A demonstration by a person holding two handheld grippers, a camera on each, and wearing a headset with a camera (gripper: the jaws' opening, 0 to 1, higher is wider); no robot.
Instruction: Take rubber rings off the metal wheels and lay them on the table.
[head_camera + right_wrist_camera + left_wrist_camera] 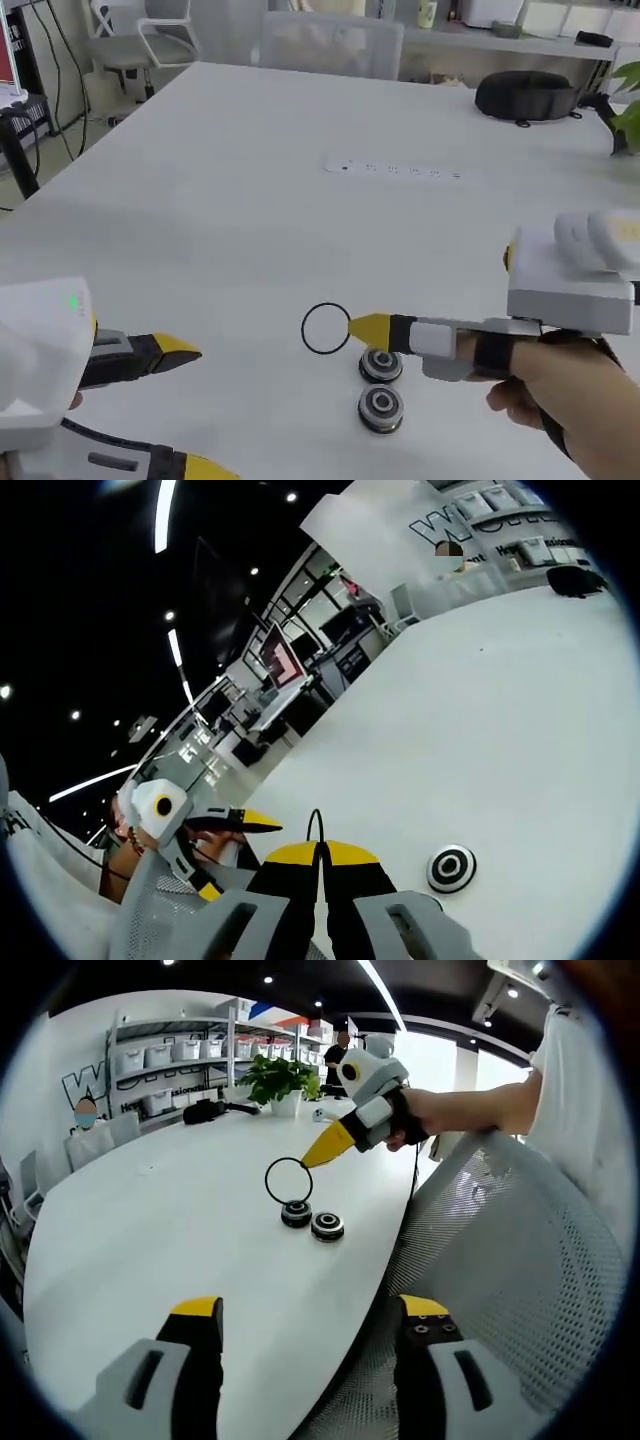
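Closest to the camera is the left claw (216,411), yellow-tipped, jaws spread wide and gripping nothing, just waiting at the near edge of the smooth white surface (250,180).

So the action's on the other side: the right claw (355,328) is pinched fully shut on a thin black rubber ring (303,330). In the left gripper view the ring hangs as a clean open hoop off the claw's tip, held in the air just above and beside the two small round metal wheels (380,366). Those sit side by side on the surface, shiny hubs with dark bands round the outside. I honestly can't tell from here which of them has a ring on.

My read: this is the carry-and-lay-down step for this ring. Next move looks like lowering it onto a bare patch clear of the wheels, then opening the jaws. The ring looks skinny and floppy, so I'd guess it could cling to the claw's tip or roll if dropped on edge. Laying it flat seems safest.
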